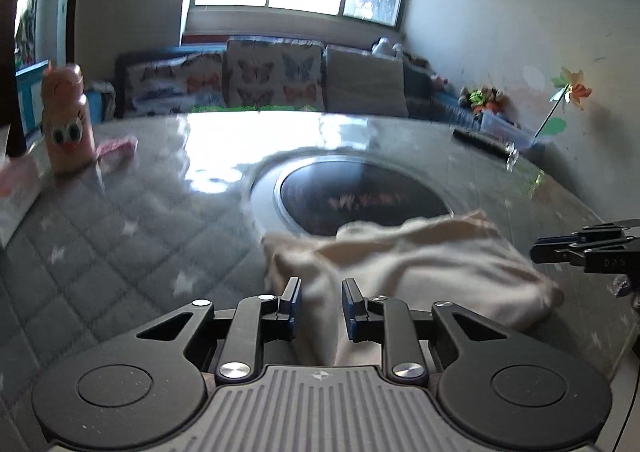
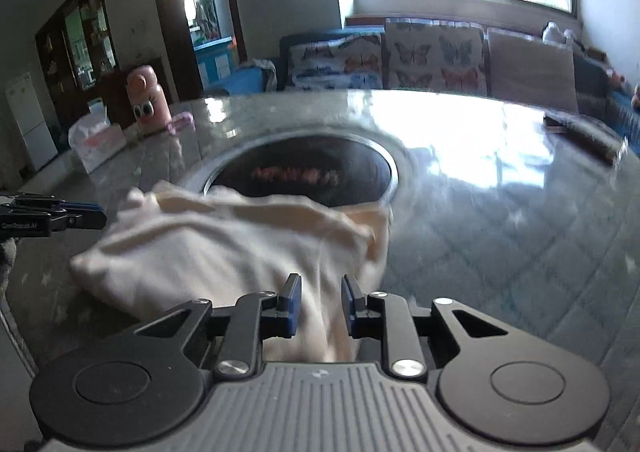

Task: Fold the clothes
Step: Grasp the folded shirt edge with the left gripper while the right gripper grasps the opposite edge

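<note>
Left wrist view: the left gripper has cream garment cloth running between its spread fingers; whether they pinch it cannot be told. The bulk lies ahead and right on the bench, probably held for folding.

Right wrist view: the right gripper likewise straddles cloth; grip uncertain. The garment's bulk lies ahead and left.

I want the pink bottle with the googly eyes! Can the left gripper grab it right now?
Probably not. The left hand-held gripper has cream cloth between its fingers, and the pink bottle stands far off at the table's far left edge, though nothing blocks the path.
</note>
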